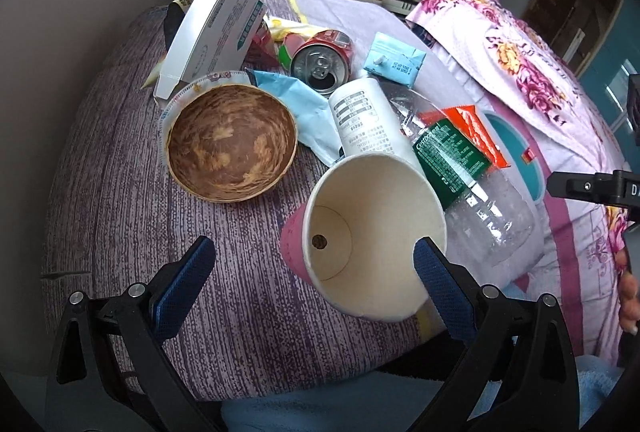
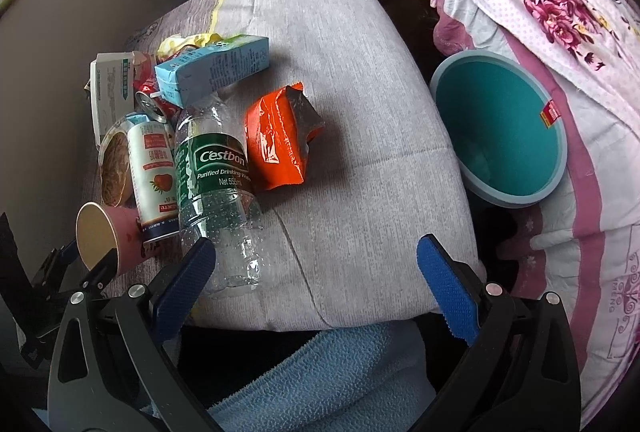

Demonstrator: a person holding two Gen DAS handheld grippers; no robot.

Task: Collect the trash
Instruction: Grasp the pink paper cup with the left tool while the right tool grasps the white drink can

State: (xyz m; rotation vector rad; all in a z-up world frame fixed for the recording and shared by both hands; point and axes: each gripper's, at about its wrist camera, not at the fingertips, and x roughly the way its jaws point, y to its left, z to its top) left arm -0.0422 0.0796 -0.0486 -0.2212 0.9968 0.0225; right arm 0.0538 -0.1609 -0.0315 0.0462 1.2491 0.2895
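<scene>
Left tool (image 1: pixel 314 286) gapes wide around the pink paper cup (image 1: pixel 372 232), not yet clamped; right tool (image 2: pixel 316 282) hangs open, empty. Bottle (image 2: pixel 216 183), can (image 1: pixel 322 59), cartons and wrapper (image 2: pixel 280 139) litter the surface (image 2: pixel 360 111); teal bin (image 2: pixel 500 127) looks empty, so nearly everything remains.

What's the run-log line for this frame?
phase: approach | left gripper: open, around pink paper cup | right gripper: open, empty | teal bin: beside table, no trash visible inside

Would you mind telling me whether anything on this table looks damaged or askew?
The paper cup lies tipped on its side. The soda can beside the pile is toppled. The orange snack bag is torn open and crumpled.
</scene>
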